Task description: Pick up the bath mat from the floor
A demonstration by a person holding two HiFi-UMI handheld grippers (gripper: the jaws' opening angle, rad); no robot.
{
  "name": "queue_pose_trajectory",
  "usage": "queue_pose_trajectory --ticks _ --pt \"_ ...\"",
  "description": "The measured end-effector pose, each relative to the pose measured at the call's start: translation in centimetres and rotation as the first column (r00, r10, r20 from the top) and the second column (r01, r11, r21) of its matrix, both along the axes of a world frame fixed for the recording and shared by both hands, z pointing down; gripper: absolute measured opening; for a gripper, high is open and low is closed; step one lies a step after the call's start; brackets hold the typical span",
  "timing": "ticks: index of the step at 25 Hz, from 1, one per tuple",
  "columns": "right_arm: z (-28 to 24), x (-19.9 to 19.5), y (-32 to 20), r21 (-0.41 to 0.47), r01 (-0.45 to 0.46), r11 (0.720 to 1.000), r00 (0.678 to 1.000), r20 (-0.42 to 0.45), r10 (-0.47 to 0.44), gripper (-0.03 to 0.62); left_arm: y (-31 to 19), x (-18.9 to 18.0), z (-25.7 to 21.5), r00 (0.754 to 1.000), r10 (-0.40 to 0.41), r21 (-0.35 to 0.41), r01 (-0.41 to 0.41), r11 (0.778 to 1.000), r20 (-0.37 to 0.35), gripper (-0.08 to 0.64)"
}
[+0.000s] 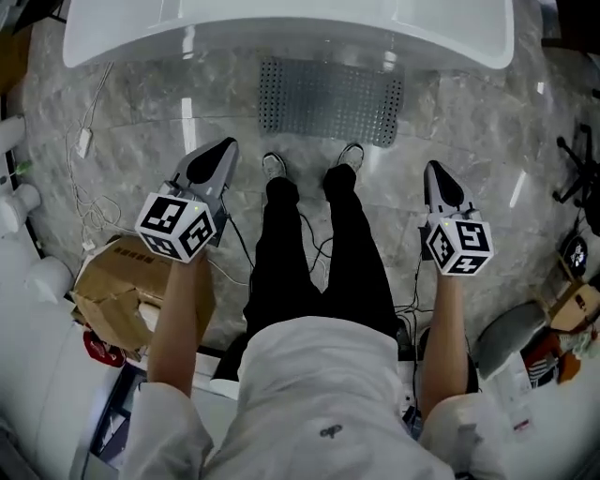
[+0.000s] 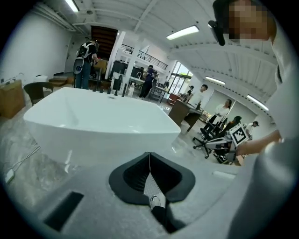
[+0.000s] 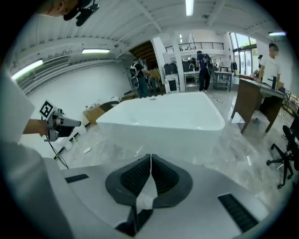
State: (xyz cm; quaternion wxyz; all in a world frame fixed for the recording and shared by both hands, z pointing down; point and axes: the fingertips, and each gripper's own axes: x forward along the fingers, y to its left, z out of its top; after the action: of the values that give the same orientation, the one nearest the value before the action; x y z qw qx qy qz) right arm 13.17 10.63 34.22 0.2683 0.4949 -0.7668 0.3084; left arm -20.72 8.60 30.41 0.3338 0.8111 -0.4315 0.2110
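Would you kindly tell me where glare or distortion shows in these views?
Head view: light streaks glare on the glossy floor near the bath mat; left gripper view: fisheye curves the bathtub, corners black; right gripper view: same vignetting.

Ahead of me at twelve o'clock, the bath mat (image 1: 330, 100) was grey, dotted with holes; floor (image 1: 169, 112) marbled grey, bathtub (image 1: 281, 37) white, my trousers (image 1: 281, 272) black.

Matt bath mat (image 1: 328, 98), glossy tub (image 1: 281, 28), polished flr (image 1: 497, 141)

Bright overhead strip lights, fisheye edges
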Motion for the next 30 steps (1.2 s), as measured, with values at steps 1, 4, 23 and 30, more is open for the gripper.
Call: queue_pose_trajectory --ticks 1,4,23,30 --pt "2.3 0.6 0.3 -0.026 0.010 1.000 1.000 -0.001 -0.010 0.008 0.2 0.5 2.0 1.000 -0.012 -0.016 0.012 1.000 0.015 0.014" --pt "8.8 2.3 0.8 -0.081 0.029 0.996 1.000 -0.009 -0.030 0.008 0.5 1.5 8.2 0.998 -0.037 -0.088 0.042 0.995 0.051 0.014" --pt "38.9 3.7 0.1 -0.318 -0.020 0.948 0.999 -0.047 0.005 0.061 4.0 -4.4 40.4 0.975 -0.101 -0.460 0.184 0.868 0.200 0.017" --pt "50.4 6.3 -1.1 -0.397 -0.064 0.916 0.993 -0.117 0.019 0.109 3.0 -6.4 52.3 0.976 -0.076 -0.509 0.173 0.843 0.205 0.111"
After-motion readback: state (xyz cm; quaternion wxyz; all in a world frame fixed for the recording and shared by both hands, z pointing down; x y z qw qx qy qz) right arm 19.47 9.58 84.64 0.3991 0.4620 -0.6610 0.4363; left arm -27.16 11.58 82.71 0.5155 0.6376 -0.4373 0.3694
